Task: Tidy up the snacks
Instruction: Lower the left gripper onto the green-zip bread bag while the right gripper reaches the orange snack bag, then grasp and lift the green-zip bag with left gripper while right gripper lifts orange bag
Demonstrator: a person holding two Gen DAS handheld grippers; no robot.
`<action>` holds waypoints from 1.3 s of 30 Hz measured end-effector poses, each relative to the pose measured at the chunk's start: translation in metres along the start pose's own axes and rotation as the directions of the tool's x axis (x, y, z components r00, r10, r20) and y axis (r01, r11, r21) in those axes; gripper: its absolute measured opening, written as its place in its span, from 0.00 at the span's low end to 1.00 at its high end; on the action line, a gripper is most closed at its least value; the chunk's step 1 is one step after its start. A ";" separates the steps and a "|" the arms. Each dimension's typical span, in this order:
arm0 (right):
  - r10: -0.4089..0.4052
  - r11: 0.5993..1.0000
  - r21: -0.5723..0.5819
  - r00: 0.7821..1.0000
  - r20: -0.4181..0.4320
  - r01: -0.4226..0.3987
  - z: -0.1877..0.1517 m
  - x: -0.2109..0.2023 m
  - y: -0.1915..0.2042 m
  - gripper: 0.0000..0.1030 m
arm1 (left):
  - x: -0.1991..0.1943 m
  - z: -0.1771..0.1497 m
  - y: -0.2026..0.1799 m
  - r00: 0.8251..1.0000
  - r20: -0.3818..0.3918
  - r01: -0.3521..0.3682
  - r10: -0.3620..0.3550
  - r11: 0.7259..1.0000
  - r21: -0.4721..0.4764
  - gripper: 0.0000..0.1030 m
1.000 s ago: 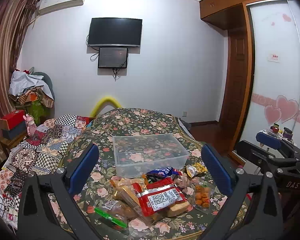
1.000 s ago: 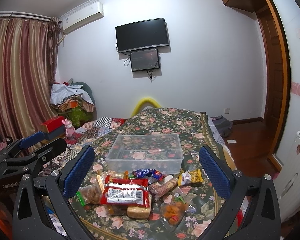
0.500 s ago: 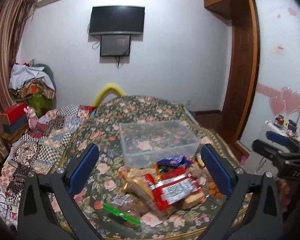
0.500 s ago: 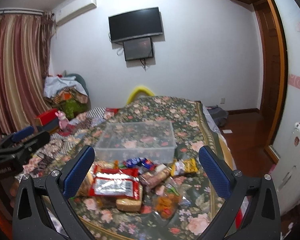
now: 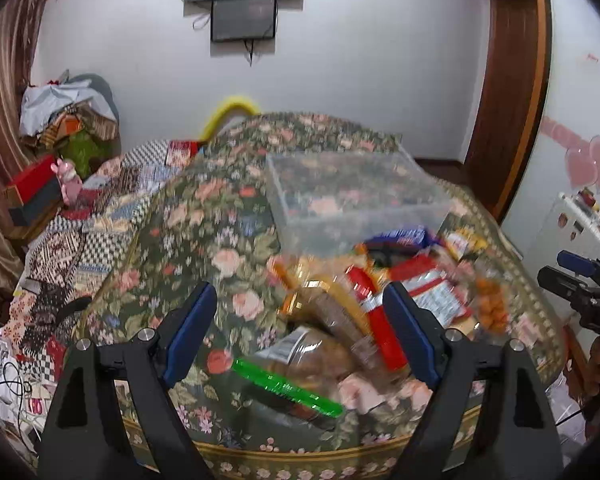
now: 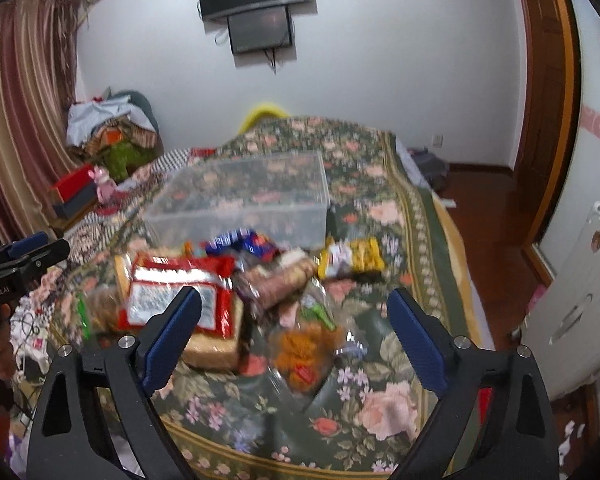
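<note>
Two blue-padded fingers of the left tool (image 5: 300,332) stood spread wide at the bottom of the left wrist view, holding nothing. Between them, low in the frame, lay a clear bag with a green strip (image 5: 288,388), blurred. To its upper right sat the rest of the snack pile, with a red packet (image 5: 432,292) and orange puffs (image 5: 490,300). The clear plastic bin (image 5: 356,196) stood at centre right on the floral tabletop (image 5: 196,248), just behind the pile. Only this view showed the right tool's tip (image 5: 580,280) at the right edge, the pink hearts (image 5: 592,164) on the wall, and patchwork cloths (image 5: 100,216) at left.

From the right wrist view, the right tool (image 6: 296,328) also gaped, gripping nothing, above the bag of orange puffs (image 6: 300,344) at lower centre. This view alone showed a yellow packet (image 6: 354,256) right of the pile, a blue wrapper (image 6: 244,242) before the bin (image 6: 240,200), the left tool (image 6: 24,256) at the left edge, and bare wood floor (image 6: 484,208) at right.
</note>
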State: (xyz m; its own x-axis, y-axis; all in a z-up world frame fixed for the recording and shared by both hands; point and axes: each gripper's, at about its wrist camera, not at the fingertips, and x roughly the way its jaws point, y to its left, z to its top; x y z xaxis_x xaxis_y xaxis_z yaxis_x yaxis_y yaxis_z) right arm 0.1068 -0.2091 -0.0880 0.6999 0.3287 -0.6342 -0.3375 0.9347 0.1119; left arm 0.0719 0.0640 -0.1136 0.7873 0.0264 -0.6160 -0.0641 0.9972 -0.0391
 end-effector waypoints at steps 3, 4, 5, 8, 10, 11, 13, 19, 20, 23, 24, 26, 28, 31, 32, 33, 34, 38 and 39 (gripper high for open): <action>0.004 1.000 0.016 0.999 -0.050 -0.003 -0.007 0.012 -0.005 0.87 | 0.015 -0.009 0.004 0.999 -0.045 -0.003 0.003 1.000 0.000 0.83; 0.007 1.000 0.022 0.998 -0.064 -0.005 -0.009 0.015 -0.006 0.86 | 0.018 -0.012 0.006 0.998 -0.055 -0.001 0.001 1.000 -0.002 0.83; 0.013 1.000 0.028 0.997 -0.079 -0.010 -0.012 0.019 -0.008 0.86 | 0.022 -0.015 0.008 0.998 -0.070 0.005 -0.005 1.000 -0.004 0.83; 0.017 0.999 0.038 0.994 -0.110 -0.013 -0.017 0.028 -0.010 0.85 | 0.034 -0.024 0.011 0.994 -0.112 0.015 -0.017 1.000 -0.018 0.83; 0.017 0.999 0.040 0.992 -0.123 -0.013 -0.019 0.033 -0.010 0.84 | 0.040 -0.029 0.013 0.991 -0.133 0.020 -0.023 1.000 -0.024 0.83; 0.019 0.999 0.042 0.991 -0.132 -0.013 -0.020 0.036 -0.011 0.84 | 0.044 -0.032 0.012 0.989 -0.144 0.022 -0.026 0.999 -0.026 0.83; 0.019 0.999 0.047 0.989 -0.148 -0.013 -0.022 0.040 -0.012 0.84 | 0.050 -0.037 0.012 0.985 -0.167 0.031 -0.036 0.999 -0.030 0.83; 0.028 0.998 0.061 0.982 -0.186 -0.017 -0.025 0.051 -0.012 0.83 | 0.063 -0.044 0.014 0.978 -0.200 0.052 -0.060 0.998 -0.047 0.82; 0.029 0.998 0.062 0.981 -0.191 -0.018 -0.025 0.054 -0.012 0.83 | 0.064 -0.045 0.014 0.978 -0.200 0.057 -0.067 0.997 -0.054 0.82; 0.026 0.998 0.064 0.979 -0.203 -0.013 -0.026 0.060 -0.013 0.80 | 0.065 -0.046 0.013 0.979 -0.190 0.064 -0.073 0.997 -0.053 0.79; 0.025 0.998 0.067 0.978 -0.205 -0.011 -0.025 0.061 -0.013 0.79 | 0.064 -0.046 0.013 0.979 -0.188 0.066 -0.074 0.996 -0.052 0.78; 0.025 0.997 0.073 0.976 -0.215 -0.009 -0.025 0.065 -0.015 0.73 | 0.064 -0.046 0.013 0.980 -0.187 0.064 -0.072 0.997 -0.047 0.75; 0.030 0.997 0.082 0.974 -0.226 -0.011 -0.026 0.070 -0.016 0.68 | 0.065 -0.047 0.014 0.978 -0.191 0.070 -0.078 0.996 -0.050 0.74; 0.050 0.994 0.108 0.969 -0.240 -0.025 -0.026 0.076 -0.019 0.68 | 0.064 -0.049 0.018 0.978 -0.187 0.079 -0.089 0.995 -0.062 0.72; 0.058 0.993 0.118 0.968 -0.246 -0.029 -0.026 0.077 -0.019 0.68 | 0.063 -0.050 0.018 0.979 -0.184 0.080 -0.091 0.995 -0.066 0.71; 0.066 0.991 0.130 0.966 -0.250 -0.034 -0.026 0.078 -0.020 0.68 | 0.062 -0.050 0.019 0.979 -0.183 0.082 -0.094 0.994 -0.072 0.70; 0.071 0.990 0.138 0.965 -0.254 -0.037 -0.026 0.079 -0.021 0.68 | 0.061 -0.050 0.019 0.979 -0.181 0.083 -0.095 0.994 -0.074 0.69; 0.088 0.987 0.156 0.959 -0.268 -0.047 -0.024 0.081 -0.021 0.68 | 0.058 -0.049 0.019 0.980 -0.179 0.082 -0.092 0.995 -0.062 0.67; 0.093 0.985 0.162 0.959 -0.269 -0.050 -0.023 0.081 -0.021 0.68 | 0.056 -0.049 0.018 0.980 -0.178 0.081 -0.089 0.995 -0.052 0.67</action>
State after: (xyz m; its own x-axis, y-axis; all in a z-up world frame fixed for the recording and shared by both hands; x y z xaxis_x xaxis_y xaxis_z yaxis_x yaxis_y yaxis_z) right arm 0.1563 -0.2051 -0.1597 0.4705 0.3657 -0.8030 -0.2656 0.9266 0.2664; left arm 0.0848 0.0796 -0.1870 0.6679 -0.0753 -0.7405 -0.0320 0.9910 -0.1297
